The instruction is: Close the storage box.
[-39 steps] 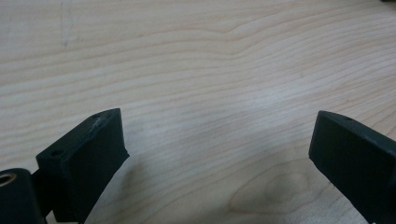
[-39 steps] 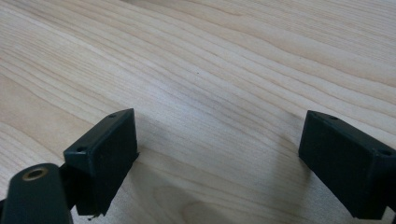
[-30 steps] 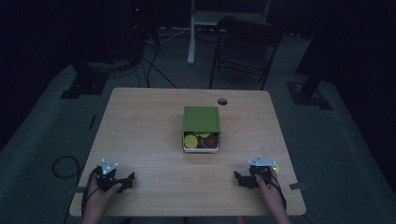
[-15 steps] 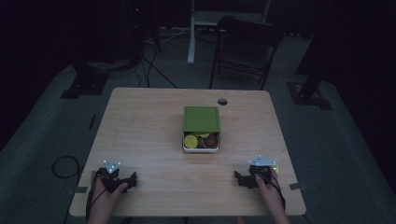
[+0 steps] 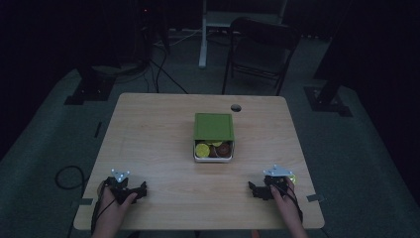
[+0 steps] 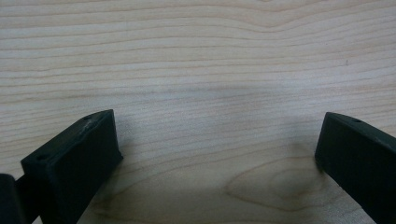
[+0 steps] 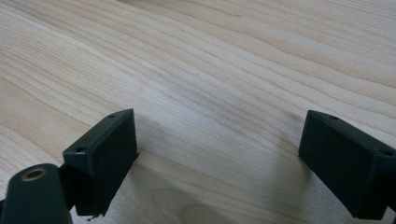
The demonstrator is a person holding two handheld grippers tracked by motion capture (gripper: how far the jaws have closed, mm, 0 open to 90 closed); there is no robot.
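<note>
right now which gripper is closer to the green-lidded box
Right, though only slightly. The right gripper rests near the table's front edge, just front-right of the green-lidded box. The left gripper rests front-left of it, a longer way off. Neither touches it.

Left gripper (image 5: 130, 191) black, grey three-cornered plate on top, blocky black jaws; right gripper (image 5: 265, 189) alike, trailing cable

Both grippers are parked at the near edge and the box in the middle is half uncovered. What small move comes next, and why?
Probably bring the right gripper forward toward the box. Its green lid is slid back, so the round pieces inside lie exposed at the near end. Both grippers, including the left gripper, stand open over bare table with nothing between the jaws.
</note>
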